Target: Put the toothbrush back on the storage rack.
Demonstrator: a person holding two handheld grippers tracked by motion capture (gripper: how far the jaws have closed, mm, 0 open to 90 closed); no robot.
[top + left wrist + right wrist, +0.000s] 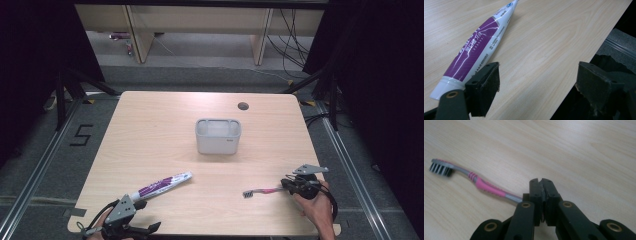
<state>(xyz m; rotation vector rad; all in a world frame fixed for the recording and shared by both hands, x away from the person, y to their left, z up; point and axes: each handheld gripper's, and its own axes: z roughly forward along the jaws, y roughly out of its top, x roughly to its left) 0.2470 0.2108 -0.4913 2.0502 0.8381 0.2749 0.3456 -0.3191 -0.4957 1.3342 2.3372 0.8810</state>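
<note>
A matt, pale wood-grain table point(150, 130) is seen; the toothpaste tube point(477, 46) is glossy plastic, the jaw pads rough.

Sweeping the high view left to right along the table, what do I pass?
Left gripper → toothpaste tube → grey holder box → toothbrush → right gripper, jaws closed at the toothbrush handle's end.
</note>
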